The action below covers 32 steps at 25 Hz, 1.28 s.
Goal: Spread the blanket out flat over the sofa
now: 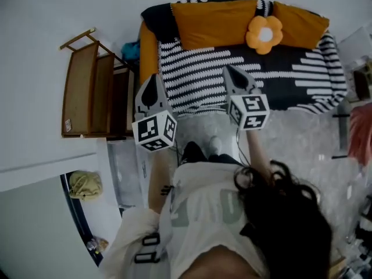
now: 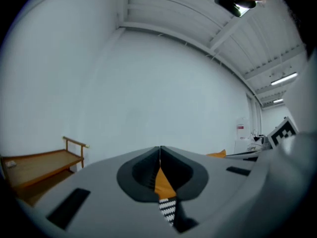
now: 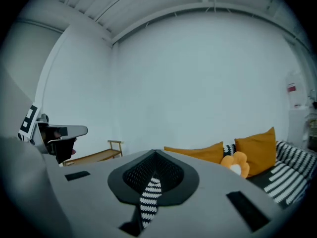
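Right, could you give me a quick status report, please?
Left gripper, right gripper both shut on blanket. Front edge held up. Nothing in the way.

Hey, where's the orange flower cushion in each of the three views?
Head view: flower cushion at the top, right of centre, against the orange back cushions.
Left gripper view: not in it.
Right gripper view: flower cushion lower right, in front of those cushions.
Shared landmark: the wooden rack, at the left in every view.
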Available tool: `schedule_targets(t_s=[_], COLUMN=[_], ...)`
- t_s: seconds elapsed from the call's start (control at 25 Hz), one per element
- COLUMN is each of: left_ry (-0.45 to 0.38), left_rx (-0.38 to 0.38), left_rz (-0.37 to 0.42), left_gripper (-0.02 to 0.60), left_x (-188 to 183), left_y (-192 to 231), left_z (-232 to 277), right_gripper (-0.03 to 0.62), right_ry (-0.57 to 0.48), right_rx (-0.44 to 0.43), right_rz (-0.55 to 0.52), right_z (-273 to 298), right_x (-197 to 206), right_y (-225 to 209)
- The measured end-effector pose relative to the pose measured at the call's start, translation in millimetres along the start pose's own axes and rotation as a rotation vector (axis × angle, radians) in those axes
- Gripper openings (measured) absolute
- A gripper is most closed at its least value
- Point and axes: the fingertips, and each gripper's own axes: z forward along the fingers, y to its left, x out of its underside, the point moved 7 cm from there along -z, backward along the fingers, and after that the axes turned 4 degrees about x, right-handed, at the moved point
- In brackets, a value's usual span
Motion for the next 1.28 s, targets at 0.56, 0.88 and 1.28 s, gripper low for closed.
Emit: schedule_targets(t_s=[0.56, 0.88, 1.28], left_ry=[-0.11, -0.112, -0.102], left_rx=[0.129, 0.138, 0.128], left_rz=[0.236, 0.235, 0.21], left_gripper=[0.005, 0.005, 0.005], left_x=[-36.9, -37.0, -35.6], left_y=[-108.4, -111.2, -99.5], left_z=[-18.0, -19.9, -23.2], right_gripper=[0.006, 0.006, 0.006], right_ry=[-0.158, -0.175, -0.175], right_rx=[0.21, 0.198, 0.17], right_rz=[-0.019, -0.026, -0.052], right_z=[-122.3, -128.2, -120.1], right_x=[-17.6, -16.0, -21.2], right_y=[-56.0, -49.3, -38.6])
